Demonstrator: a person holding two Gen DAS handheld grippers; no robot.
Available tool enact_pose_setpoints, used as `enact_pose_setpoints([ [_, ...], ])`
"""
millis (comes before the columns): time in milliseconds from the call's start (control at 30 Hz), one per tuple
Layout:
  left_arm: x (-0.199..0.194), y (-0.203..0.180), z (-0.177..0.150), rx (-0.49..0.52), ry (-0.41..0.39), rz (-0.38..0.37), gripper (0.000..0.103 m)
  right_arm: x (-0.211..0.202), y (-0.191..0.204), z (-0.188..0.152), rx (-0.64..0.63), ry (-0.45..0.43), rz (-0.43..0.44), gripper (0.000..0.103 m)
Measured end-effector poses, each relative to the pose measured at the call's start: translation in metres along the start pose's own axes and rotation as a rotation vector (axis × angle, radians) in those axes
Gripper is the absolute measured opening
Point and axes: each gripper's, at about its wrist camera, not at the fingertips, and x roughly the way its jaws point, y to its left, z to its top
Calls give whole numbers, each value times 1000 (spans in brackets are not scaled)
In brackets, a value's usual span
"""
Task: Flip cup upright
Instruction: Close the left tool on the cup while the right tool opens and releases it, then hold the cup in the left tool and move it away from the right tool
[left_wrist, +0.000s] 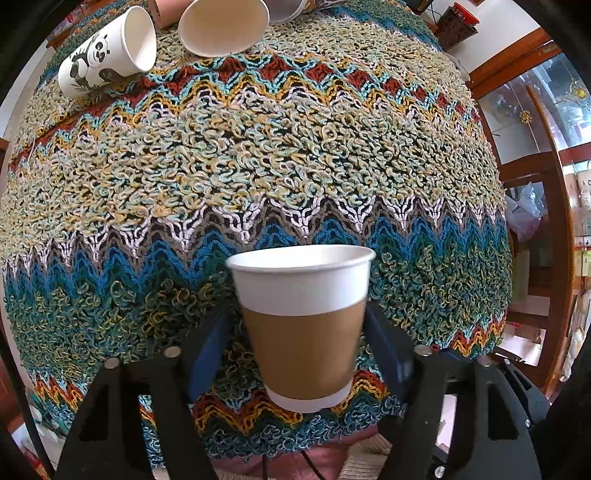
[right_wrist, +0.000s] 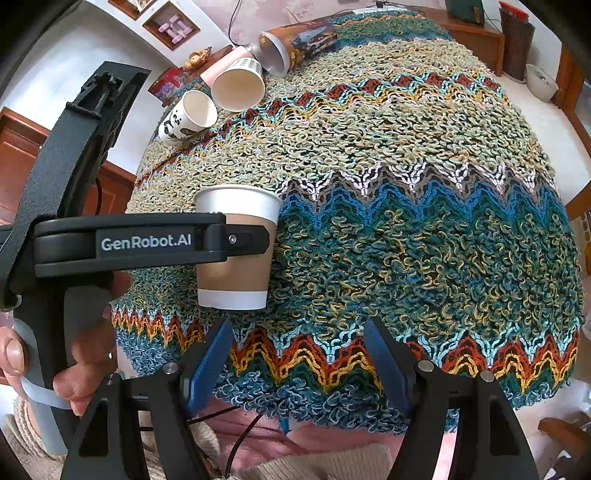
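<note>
A white paper cup with a brown sleeve (left_wrist: 303, 325) stands upright, mouth up, between the blue pads of my left gripper (left_wrist: 301, 343). There is a gap on its left side, so the jaws look slightly apart. In the right wrist view the same cup (right_wrist: 236, 254) rests upright on the knitted cloth (right_wrist: 406, 221) with the left gripper (right_wrist: 240, 240) around it. My right gripper (right_wrist: 299, 354) is open and empty near the table's front edge.
A panda cup (left_wrist: 107, 51) and a plain cup (left_wrist: 225, 26) lie on their sides at the far left. In the right wrist view, a third lying cup (right_wrist: 277, 48) is behind them. A wooden cabinet (left_wrist: 546, 221) stands to the right.
</note>
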Motion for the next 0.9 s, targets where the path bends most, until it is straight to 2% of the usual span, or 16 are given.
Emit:
enact_pose_setpoints([
  [100, 2, 0, -3, -3, 0, 0, 68, 1, 3, 0, -9, -2, -1, 75],
  [600, -13, 11, -18, 0, -43, -22, 64, 13, 16, 6, -60, -11, 12, 74],
  [900, -38, 19, -15, 73, -213, 47, 64, 14, 14, 7, -48, -11, 17, 74],
])
